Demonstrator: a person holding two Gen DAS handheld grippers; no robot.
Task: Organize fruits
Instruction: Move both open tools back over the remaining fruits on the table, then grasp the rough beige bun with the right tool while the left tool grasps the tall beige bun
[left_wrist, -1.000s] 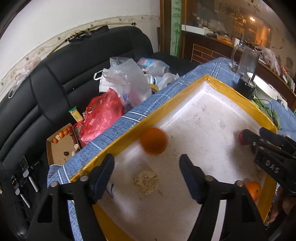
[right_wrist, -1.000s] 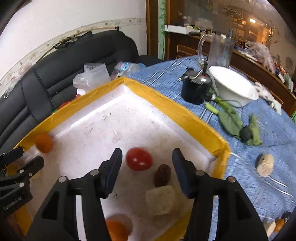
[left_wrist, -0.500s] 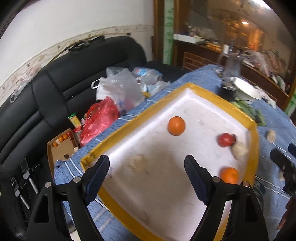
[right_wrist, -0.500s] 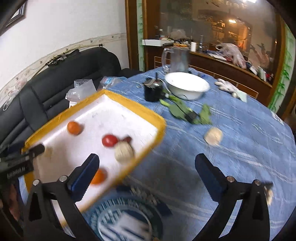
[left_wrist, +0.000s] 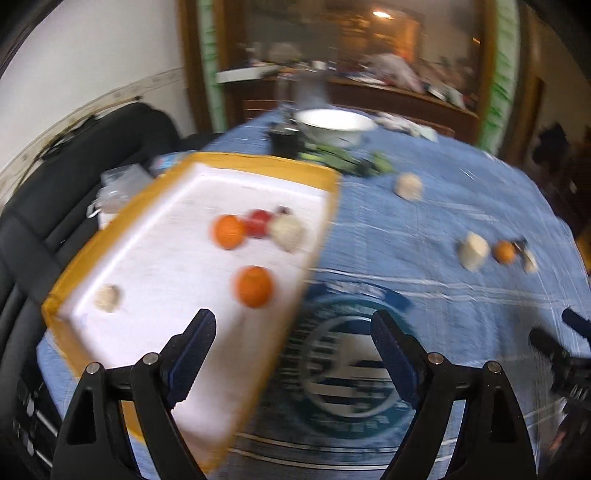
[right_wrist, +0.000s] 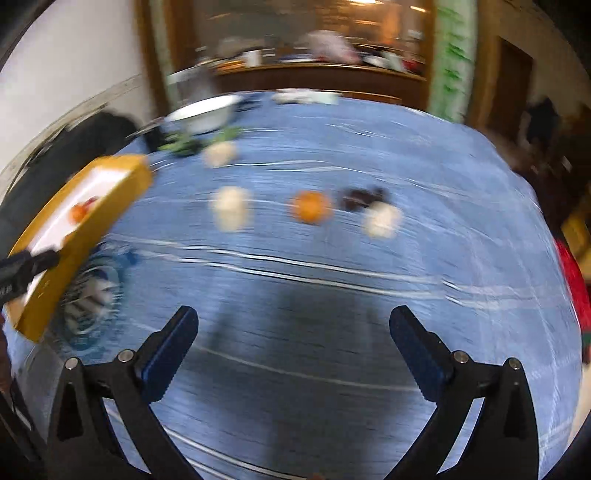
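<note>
In the yellow-rimmed tray (left_wrist: 258, 162) lie two oranges (left_wrist: 254, 287) and a tomato (left_wrist: 258, 223).

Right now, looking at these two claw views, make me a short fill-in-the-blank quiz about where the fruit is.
1. The tray with the yellow rim holds ____ orange fruits.
2. Both the left claw and the right claw are ____, holding nothing.
3. The orange outside the tray lies on the ____ tablecloth.
4. The red fruit sits ____ the tray.

Missing words: two; open; blue; inside
</note>
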